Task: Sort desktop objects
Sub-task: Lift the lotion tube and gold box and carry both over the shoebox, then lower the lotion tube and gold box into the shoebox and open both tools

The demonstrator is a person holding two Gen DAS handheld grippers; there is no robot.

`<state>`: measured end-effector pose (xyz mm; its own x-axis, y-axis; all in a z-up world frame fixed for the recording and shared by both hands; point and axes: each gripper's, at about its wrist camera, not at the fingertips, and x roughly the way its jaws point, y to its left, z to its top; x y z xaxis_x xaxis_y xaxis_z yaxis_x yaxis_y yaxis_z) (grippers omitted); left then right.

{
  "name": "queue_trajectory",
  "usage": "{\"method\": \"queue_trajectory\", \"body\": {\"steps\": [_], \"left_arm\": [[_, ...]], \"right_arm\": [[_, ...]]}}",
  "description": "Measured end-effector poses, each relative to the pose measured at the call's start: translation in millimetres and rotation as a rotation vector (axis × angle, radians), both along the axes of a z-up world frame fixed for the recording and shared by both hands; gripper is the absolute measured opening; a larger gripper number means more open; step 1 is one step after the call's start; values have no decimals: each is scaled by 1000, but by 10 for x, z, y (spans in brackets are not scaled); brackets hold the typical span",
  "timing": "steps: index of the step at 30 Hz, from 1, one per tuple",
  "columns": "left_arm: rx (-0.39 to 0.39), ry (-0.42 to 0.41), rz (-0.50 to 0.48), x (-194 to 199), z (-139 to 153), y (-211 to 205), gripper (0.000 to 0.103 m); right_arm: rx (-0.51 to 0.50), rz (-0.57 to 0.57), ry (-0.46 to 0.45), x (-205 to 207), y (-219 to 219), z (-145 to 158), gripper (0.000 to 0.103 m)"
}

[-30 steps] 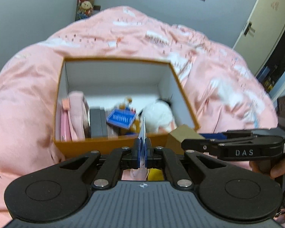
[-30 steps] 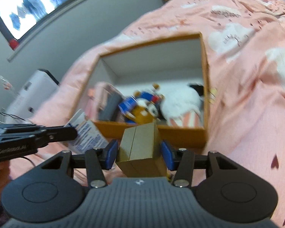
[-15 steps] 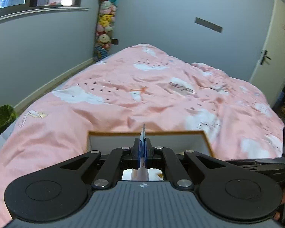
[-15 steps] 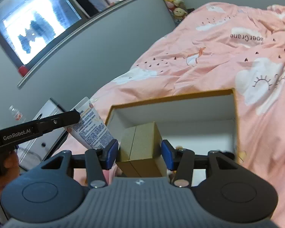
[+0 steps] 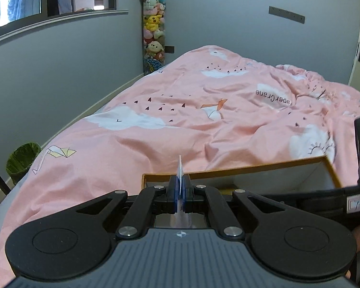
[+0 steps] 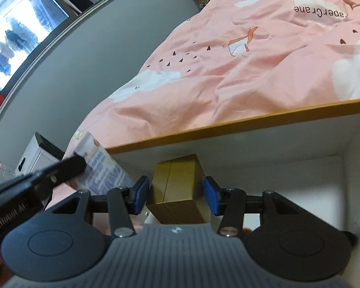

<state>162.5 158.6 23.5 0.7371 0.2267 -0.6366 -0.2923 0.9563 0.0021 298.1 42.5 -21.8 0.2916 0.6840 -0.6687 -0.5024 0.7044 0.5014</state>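
Observation:
My left gripper [image 5: 180, 192] is shut on a thin white tube with blue print [image 5: 180, 170], seen edge-on between its blue pads. In the right wrist view that tube [image 6: 103, 168] sticks up at the left, from the left gripper [image 6: 76, 165]. My right gripper [image 6: 176, 192] is shut on a small brown cardboard box [image 6: 177, 180], held between its blue pads. Both grippers hang over the near part of an orange storage box with white inner walls [image 6: 228, 132]. The left gripper is at the storage box's left corner [image 5: 156, 175]. What lies inside it is hidden by the grippers.
The storage box rests on a bed with a rumpled pink duvet [image 5: 204, 120]. A grey wall runs along the left, with a green bin [image 5: 21, 160] on the floor. A hanging column of plush toys [image 5: 153, 33] is in the far corner. A white cabinet [image 6: 38, 153] stands beside the bed.
Both grippers have moved forward over the storage box with their loads still held. Its contents have dropped out of view, and the far rim and the room beyond now fill the views.

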Motion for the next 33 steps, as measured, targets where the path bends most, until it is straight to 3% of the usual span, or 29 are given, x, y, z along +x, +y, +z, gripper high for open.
{"method": "queue_trajectory", "body": {"steps": [3, 8, 15, 21, 24, 29, 33], "left_arm": [[63, -2, -14, 10, -97, -27, 3], [51, 36, -20, 44, -235, 2, 3], [105, 60, -30, 30, -418, -25, 3], [97, 60, -40, 5, -393, 11, 4], [72, 11, -42, -79, -300, 54, 5], [30, -60, -14, -301, -119, 110, 5], [-62, 0, 65, -395, -104, 245, 5]], "right_arm": [[20, -9, 27, 28, 74, -109, 52], [5, -16, 34, 13, 196, -262, 52], [21, 16, 124, 67, 229, -376, 52], [42, 43, 139, 91, 180, -340, 52], [10, 86, 107, 77, 149, -265, 38], [-110, 112, 14, 87, 100, -177, 25], [-210, 145, 26, 170, 270, -283, 21]]}}
